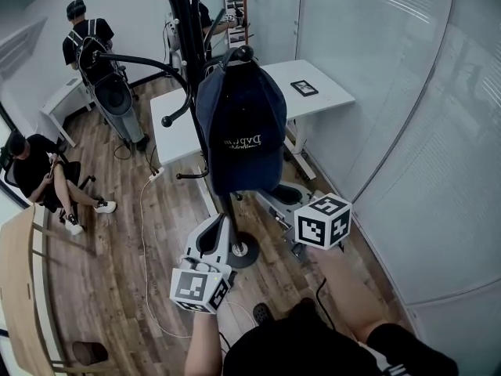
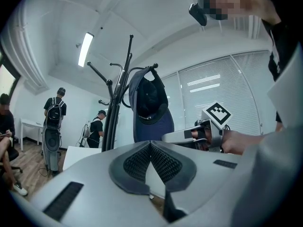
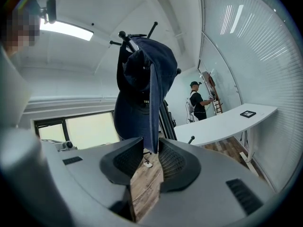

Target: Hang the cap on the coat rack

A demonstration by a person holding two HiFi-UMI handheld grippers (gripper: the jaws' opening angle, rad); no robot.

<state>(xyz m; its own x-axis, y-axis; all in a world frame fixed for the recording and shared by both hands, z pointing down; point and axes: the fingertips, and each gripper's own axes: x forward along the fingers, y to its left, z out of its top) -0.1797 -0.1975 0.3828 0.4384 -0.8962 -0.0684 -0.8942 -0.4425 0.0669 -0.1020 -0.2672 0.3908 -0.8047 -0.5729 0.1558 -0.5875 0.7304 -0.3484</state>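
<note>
The cap (image 3: 142,79) hangs straight above the fingers on a coat rack (image 1: 188,45) hook, long axis vertical. The right gripper (image 3: 150,148) is nearer, and its narrow fingers seem to pinch the brim's lower edge. The left gripper (image 2: 150,143) fingers are closed and empty, with the cap up ahead.
</note>
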